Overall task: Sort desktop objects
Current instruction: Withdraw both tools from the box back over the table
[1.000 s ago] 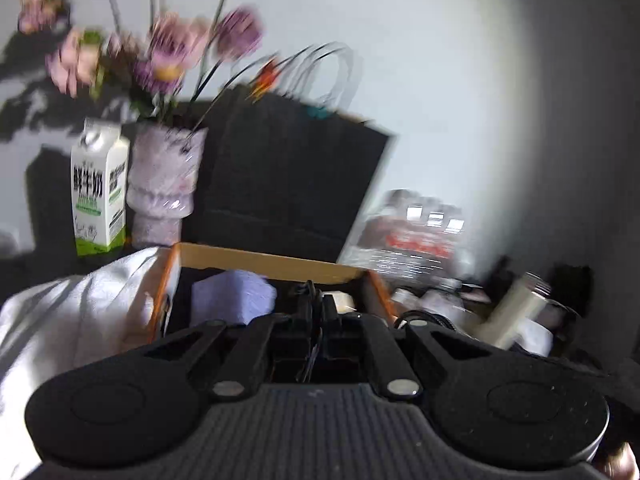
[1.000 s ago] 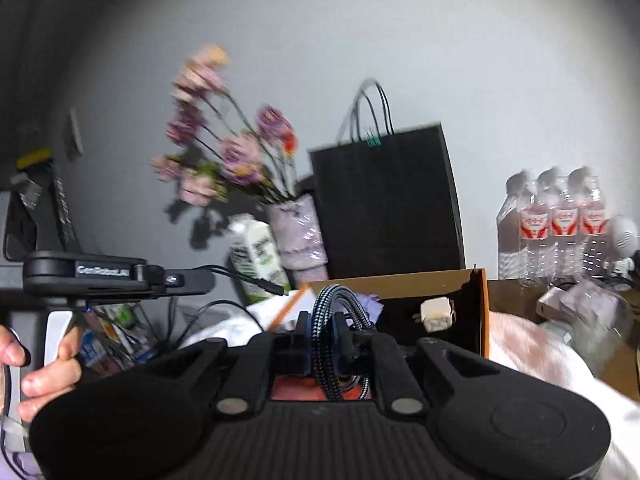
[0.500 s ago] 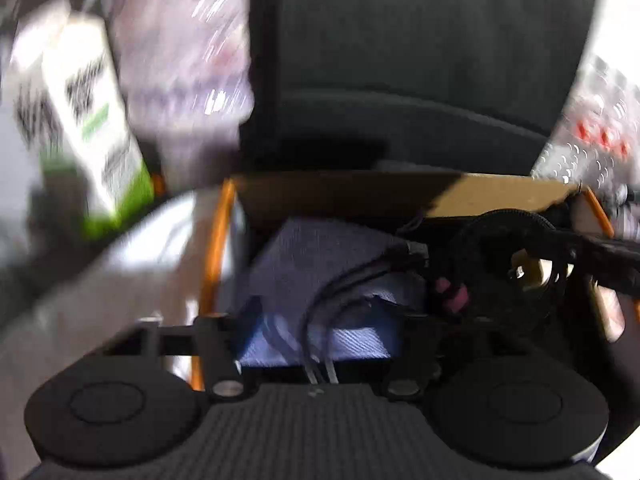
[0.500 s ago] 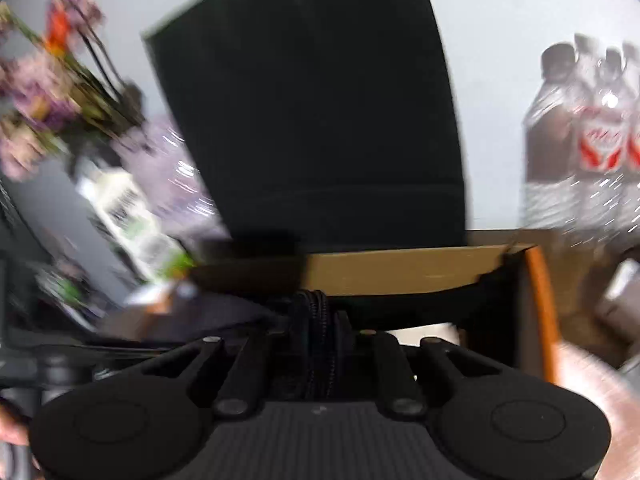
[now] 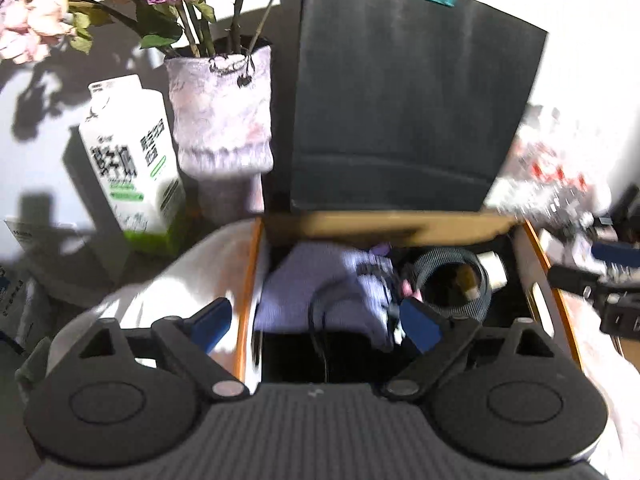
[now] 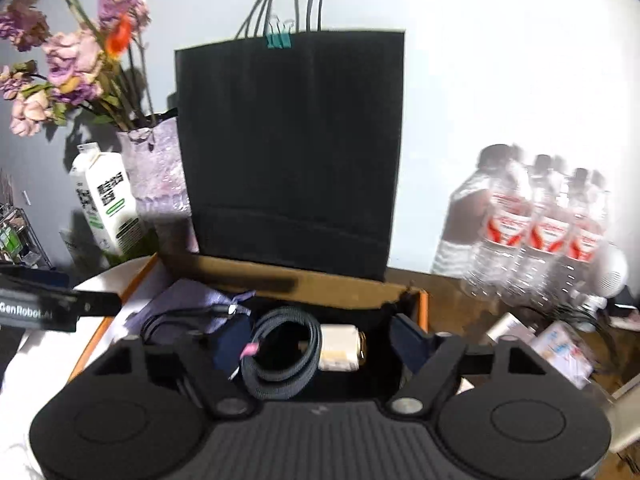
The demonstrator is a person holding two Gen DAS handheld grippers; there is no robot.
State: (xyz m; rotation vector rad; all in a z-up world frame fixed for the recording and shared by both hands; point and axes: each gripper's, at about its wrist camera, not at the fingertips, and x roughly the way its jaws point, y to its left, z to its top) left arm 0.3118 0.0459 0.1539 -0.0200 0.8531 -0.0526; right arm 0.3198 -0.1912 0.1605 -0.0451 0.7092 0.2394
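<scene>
We hold both grippers above an orange-edged cardboard box that sits on a white cloth. Our left gripper has its blue-padded fingers spread wide with nothing between them, hanging over the left half of the box. Our right gripper is spread just as wide and is equally bare, poised over the right half of the same box. Inside the box lies a coiled braided cable with a pink tie, resting near the middle beside a small white charger block toward the right wall. In the right wrist view the coil lies flat with the charger touching its right side. A lavender cloth fills the left part of the box, and a thin black cable loops across it. Behind the box stands a black paper bag with a teal clip at its top edge. To its left are a frosted vase of faded purple flowers and a white-and-green milk carton. A pack of water bottles stands on the wooden desk to the right, apart from the box.
</scene>
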